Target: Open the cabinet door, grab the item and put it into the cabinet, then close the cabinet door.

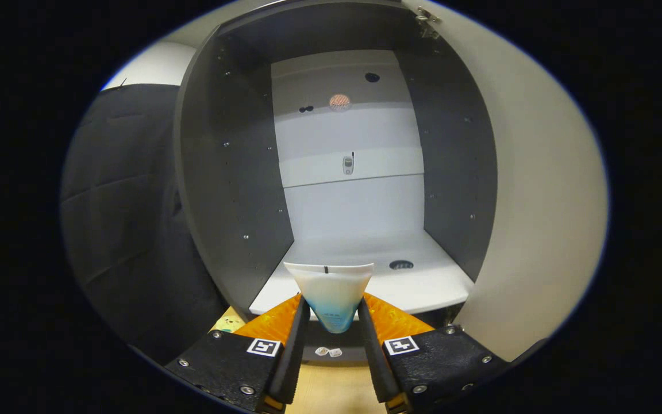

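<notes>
A white tube [331,290] with a blue lower part stands between my fingers, its flat crimped end pointing ahead. My gripper [332,313] is shut on the tube, both fingers pressing its sides. Just beyond the tube is the open cabinet [233,172], with dark side walls, a white back and a white bottom shelf [411,287]. The tube's end hangs over the shelf's front edge. The cabinet door [538,201], pale on its inner face, is swung wide open to the right.
A small round dark fitting [401,265] lies on the shelf, right of the tube. A pale rail [351,165] crosses the back wall higher up. Dark cloth [124,218] hangs left of the cabinet. A wooden tabletop [331,391] lies below the fingers.
</notes>
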A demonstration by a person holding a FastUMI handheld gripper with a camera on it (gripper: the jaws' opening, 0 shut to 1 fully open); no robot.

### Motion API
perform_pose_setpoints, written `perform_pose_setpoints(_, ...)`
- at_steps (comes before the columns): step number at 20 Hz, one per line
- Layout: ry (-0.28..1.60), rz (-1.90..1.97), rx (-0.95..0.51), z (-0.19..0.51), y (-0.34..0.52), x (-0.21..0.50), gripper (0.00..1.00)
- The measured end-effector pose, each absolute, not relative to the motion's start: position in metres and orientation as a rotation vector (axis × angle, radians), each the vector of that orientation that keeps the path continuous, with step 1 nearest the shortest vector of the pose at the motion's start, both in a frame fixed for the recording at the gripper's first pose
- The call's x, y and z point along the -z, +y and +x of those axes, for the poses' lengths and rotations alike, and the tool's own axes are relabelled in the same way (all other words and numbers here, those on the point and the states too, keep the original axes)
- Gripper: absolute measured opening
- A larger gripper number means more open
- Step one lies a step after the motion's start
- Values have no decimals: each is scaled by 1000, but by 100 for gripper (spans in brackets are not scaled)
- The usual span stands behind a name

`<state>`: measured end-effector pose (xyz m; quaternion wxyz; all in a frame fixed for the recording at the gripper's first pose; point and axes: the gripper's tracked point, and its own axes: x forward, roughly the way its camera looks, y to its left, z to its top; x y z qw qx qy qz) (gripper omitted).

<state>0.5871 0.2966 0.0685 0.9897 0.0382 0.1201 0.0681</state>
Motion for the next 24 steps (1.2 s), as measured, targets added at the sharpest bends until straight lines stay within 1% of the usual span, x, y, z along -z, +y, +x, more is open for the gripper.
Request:
perform_pose_setpoints(8,321,32,-108,657,307,-49,51)
perform_pose_setpoints(10,356,24,-103,665,308,-39,52)
perform_pose_setpoints(13,346,13,-95,671,310,-40,53)
perform_pose_setpoints(16,346,8,-86,673,307,-40,56)
perform_pose_setpoints(18,340,-3,-77,670,303,-42,69)
perform_pose_setpoints(19,331,-5,-77,667,302,-44,80)
perform_pose_setpoints(21,307,2,-87,658,303,-53,91)
perform_pose_setpoints(22,292,5,-89,651,302,-59,93)
perform_pose_setpoints(24,264,8,-93,634,300,-69,94)
